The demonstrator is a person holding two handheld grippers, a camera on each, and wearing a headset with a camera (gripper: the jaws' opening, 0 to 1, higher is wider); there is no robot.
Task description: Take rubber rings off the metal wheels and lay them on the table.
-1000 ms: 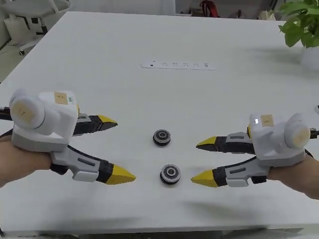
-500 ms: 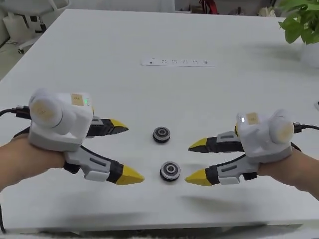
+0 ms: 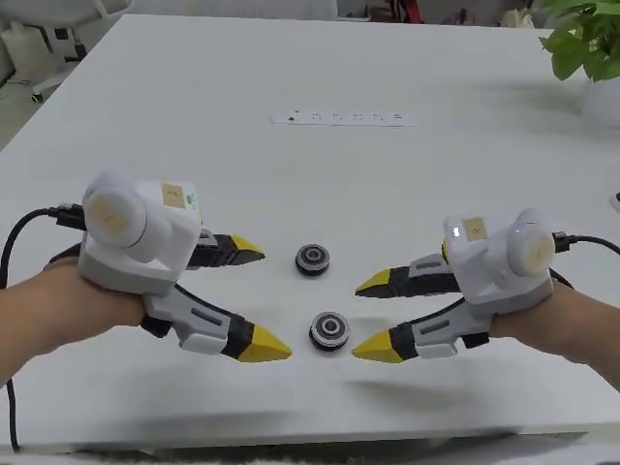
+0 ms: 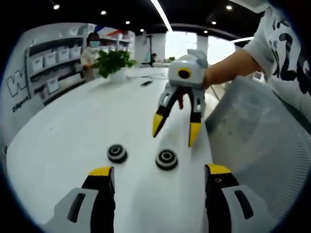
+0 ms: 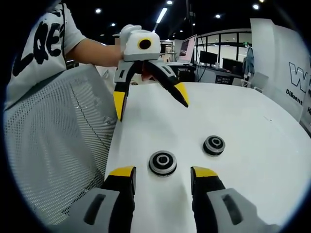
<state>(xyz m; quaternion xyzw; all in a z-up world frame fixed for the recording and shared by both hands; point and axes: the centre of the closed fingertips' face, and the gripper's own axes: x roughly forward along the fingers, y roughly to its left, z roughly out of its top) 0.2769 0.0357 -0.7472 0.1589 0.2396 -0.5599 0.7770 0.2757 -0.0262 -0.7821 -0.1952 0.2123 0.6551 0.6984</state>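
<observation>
Facing each other over a white surface (image 3: pixel 194 145), the left gripper (image 3: pixel 272 302) and the right gripper (image 3: pixel 358 319), white-bodied with yellow-tipped black fingers (image 3: pixel 254 342), flank a small round metal wheel with a black rubber ring (image 3: pixel 329 329). Both pairs of fingers stand apart and hold nothing. The left gripper sits just left of that wheel and the right gripper just right of it, neither touching it. A second ringed metal wheel (image 3: pixel 312 259) lies flat just beyond the first, apart from it. Well beyond the wheel lies a white power strip (image 3: pixel 344 119), and a green potted plant (image 3: pixel 586 44) stands far beyond it to the right.
</observation>
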